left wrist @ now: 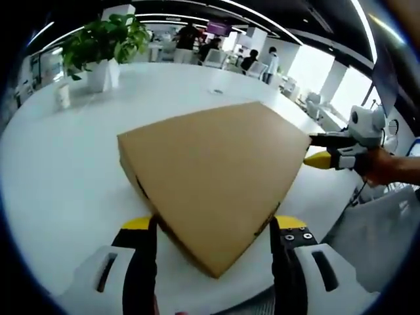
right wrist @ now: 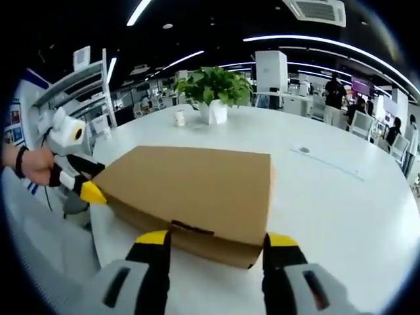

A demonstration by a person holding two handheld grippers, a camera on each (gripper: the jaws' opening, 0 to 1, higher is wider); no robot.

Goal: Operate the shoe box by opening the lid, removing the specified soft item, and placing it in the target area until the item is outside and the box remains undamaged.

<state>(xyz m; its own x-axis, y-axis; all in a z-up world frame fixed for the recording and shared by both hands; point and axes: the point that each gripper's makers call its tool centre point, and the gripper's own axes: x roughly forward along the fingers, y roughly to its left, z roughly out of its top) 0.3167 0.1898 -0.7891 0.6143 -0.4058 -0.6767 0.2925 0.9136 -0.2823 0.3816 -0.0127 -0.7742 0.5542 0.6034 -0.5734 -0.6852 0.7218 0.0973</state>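
Left gripper view: shoe box (left wrist: 213,177) is seen lying near the bench (left wrist: 59,170) edge, lid down. Left gripper (left wrist: 213,233) spread around a corner; right gripper (right wrist: 216,246) released at front edge. Opening, removal, placing all judged outstanding.

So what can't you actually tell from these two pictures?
- Contents of the closed brown cardboard shoe box: hidden by its lid, both views.
- The box's underside and far sides: hidden by the box itself.
- Distant people behind the white round table: too small and blurred.
- The small white cup beside the potted green plant: too small for detail.
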